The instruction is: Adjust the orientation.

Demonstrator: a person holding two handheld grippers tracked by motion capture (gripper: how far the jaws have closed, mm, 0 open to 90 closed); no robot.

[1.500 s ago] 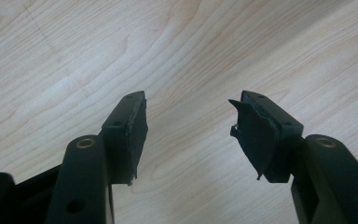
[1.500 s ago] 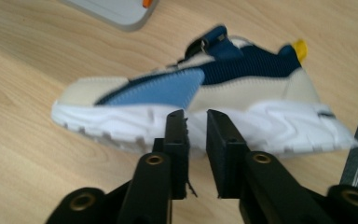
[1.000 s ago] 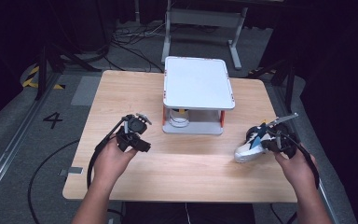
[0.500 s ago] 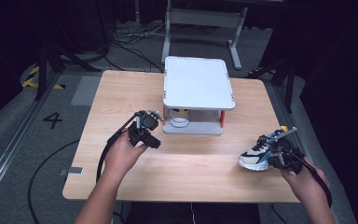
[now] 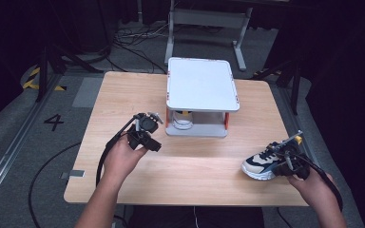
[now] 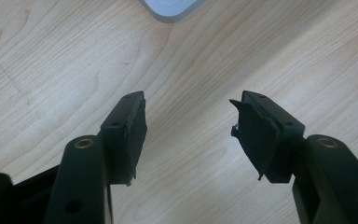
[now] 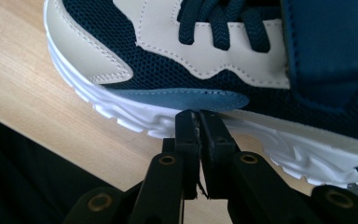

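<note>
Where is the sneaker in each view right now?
High view: sneaker at the table's right front edge, against the right gripper.
Left gripper view: not in it.
Right gripper view: sneaker across the top, side-on, shut jaws at its white sole.
Shared landmark: wooden table.

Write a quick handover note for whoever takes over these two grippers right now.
Left gripper: open, nothing between the jaws, over the bare table left of the white two-tier stand.
Right gripper: jaws shut together, tips at the white sole of the navy and beige sneaker; no grip on it visible.
Sneaker: upright near the table's front right edge.
Done: nothing on the stand's top.
Left: probably gripping the sneaker and placing it.
</note>
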